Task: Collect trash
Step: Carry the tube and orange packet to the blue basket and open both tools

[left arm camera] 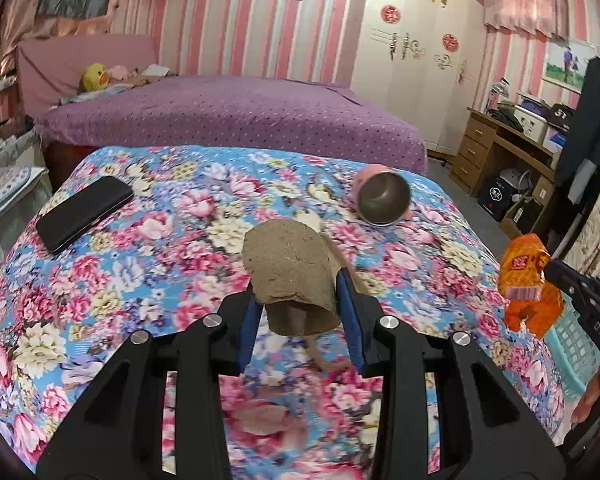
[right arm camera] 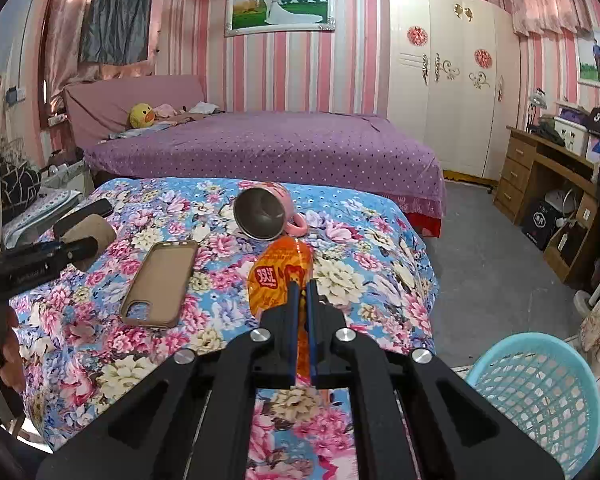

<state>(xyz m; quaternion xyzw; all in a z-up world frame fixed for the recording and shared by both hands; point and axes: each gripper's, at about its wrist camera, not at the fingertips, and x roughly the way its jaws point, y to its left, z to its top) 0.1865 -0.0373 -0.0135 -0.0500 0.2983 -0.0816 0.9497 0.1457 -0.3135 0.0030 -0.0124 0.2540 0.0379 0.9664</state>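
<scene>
Carry stage: left gripper [left arm camera: 300, 300] clamped on cardboard tube [left arm camera: 290, 276], frame centre, above floral table [left arm camera: 100, 320]; right gripper [right arm camera: 302, 300] pinching orange wrapper [right arm camera: 278, 276], centre; next, likely, both swing over blue basket [right arm camera: 536, 396], lower right, and release.

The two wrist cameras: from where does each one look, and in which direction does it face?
Left wrist: sits behind the left gripper, facing across the floral table toward the bed; own fingers clamp a cardboard tube; right gripper enters at right.
Right wrist: sits behind the right gripper, same direction; own fingers pinch an orange wrapper; teal basket lower right.
Shared: pink mug, wrapper, tube, table, bed.
</scene>
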